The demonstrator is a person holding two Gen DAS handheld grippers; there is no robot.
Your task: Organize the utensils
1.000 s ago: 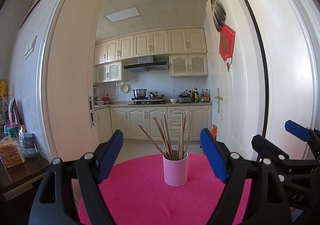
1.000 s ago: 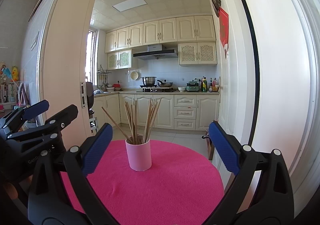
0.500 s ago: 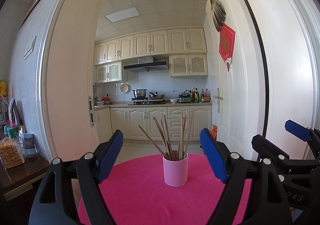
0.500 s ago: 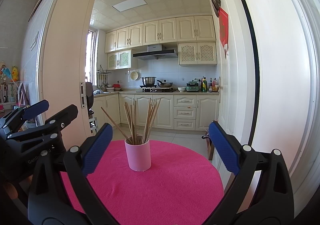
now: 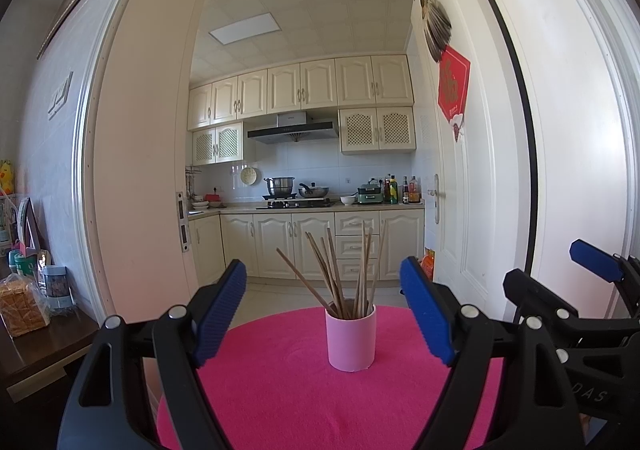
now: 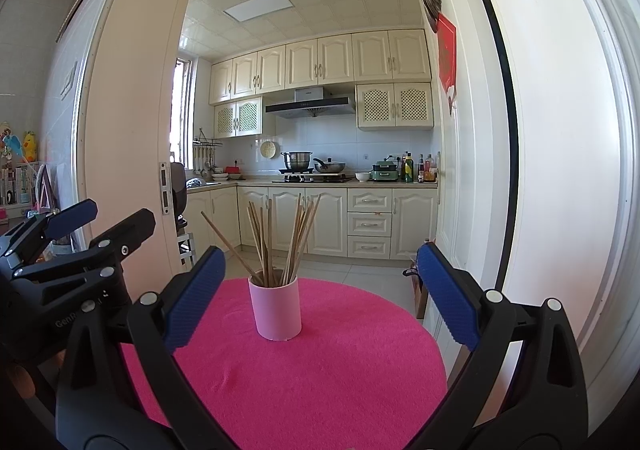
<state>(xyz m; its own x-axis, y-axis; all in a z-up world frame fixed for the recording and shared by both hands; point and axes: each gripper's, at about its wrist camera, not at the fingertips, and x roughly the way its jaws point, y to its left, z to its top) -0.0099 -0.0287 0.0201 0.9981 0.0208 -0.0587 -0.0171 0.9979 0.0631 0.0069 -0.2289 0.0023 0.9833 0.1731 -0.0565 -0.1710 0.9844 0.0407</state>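
Observation:
A pink cup [image 5: 351, 338] [image 6: 275, 310] stands upright on a round table with a magenta cloth [image 5: 280, 390] [image 6: 320, 370]. Several wooden chopsticks [image 5: 340, 270] [image 6: 280, 242] stick up out of it, fanned apart. My left gripper [image 5: 323, 312] is open, its blue pads either side of the cup's image, well short of it. My right gripper [image 6: 320, 290] is open too, nothing between its fingers, with the cup slightly left of its centre. Each gripper shows at the edge of the other's view: the right gripper [image 5: 592, 264] and the left gripper [image 6: 72, 218].
Behind the table an open doorway leads to a kitchen with cream cabinets [image 5: 300, 242] and a stove with pots [image 6: 312, 166]. A white door [image 5: 460, 210] stands at the right. A dark side table [image 5: 36, 346] with jars and a bread bag is at the left.

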